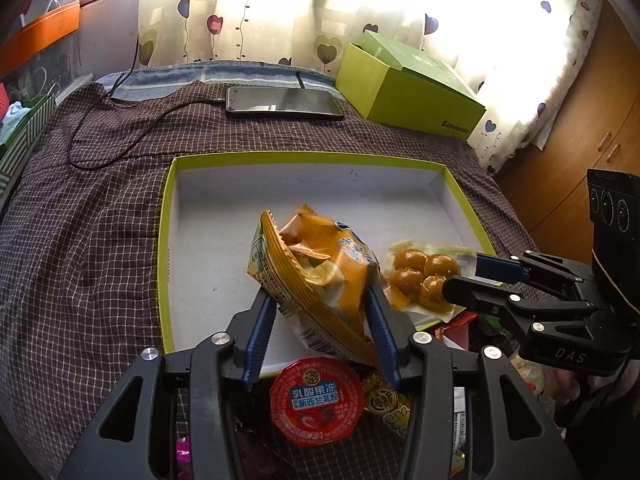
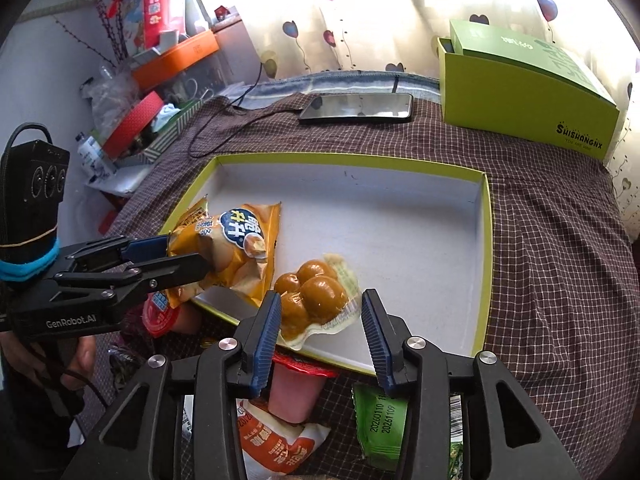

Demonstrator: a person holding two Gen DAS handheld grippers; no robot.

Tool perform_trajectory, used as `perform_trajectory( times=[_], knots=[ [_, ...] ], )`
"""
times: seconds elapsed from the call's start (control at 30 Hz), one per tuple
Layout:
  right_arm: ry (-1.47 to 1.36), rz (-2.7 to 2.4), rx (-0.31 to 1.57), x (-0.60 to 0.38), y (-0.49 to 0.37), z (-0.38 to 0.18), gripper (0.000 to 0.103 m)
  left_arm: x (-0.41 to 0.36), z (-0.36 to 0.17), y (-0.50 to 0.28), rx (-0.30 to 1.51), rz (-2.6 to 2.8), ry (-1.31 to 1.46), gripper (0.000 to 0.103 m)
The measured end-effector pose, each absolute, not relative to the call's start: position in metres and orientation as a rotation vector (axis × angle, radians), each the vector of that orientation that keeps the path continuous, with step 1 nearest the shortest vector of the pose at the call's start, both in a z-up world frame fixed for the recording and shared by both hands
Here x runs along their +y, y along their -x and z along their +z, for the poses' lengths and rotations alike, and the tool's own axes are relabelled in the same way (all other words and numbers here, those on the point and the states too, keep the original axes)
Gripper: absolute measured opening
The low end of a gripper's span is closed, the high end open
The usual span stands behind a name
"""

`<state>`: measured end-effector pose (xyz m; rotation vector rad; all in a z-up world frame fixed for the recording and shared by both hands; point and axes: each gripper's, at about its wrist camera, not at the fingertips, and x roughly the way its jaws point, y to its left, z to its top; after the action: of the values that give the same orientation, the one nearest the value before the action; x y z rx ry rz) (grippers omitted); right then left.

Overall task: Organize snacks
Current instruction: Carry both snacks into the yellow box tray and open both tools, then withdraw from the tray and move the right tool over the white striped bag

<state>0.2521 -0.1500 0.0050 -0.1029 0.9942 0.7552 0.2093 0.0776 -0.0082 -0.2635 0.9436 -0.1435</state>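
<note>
My left gripper (image 1: 320, 296) is shut on an orange chip bag (image 1: 316, 264), held above the near edge of the green-rimmed tray (image 1: 304, 156); the bag also shows in the right wrist view (image 2: 228, 248). My right gripper (image 2: 318, 300) is shut on a clear pack of brown balls (image 2: 316, 296) over the tray's near edge (image 2: 352, 159); the pack shows in the left wrist view (image 1: 420, 276) beside the chip bag.
A red jelly cup (image 1: 316, 404), a yellow packet (image 1: 390, 404), a green packet (image 2: 380, 424) and an orange-white pack (image 2: 276, 448) lie on the checked cloth near me. A phone (image 1: 284, 102) with cable and a green box (image 1: 408, 88) sit beyond the tray.
</note>
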Motion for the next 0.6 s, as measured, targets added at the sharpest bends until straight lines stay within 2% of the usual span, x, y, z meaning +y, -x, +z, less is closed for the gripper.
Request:
perform_trajectory(
  times=[0.03, 0.6],
  knots=[
    [0.101, 0.751, 0.988, -0.152, -0.252, 0.007, 0.04, 0.079, -0.007, -0.208, 0.936, -0.146, 0.275, 0.057],
    [0.08, 0.741, 0.923, -0.169, -0.224, 0.024, 0.04, 0.098, 0.005, -0.192, 0.895, -0.072, 0.287, 0.057]
  ],
)
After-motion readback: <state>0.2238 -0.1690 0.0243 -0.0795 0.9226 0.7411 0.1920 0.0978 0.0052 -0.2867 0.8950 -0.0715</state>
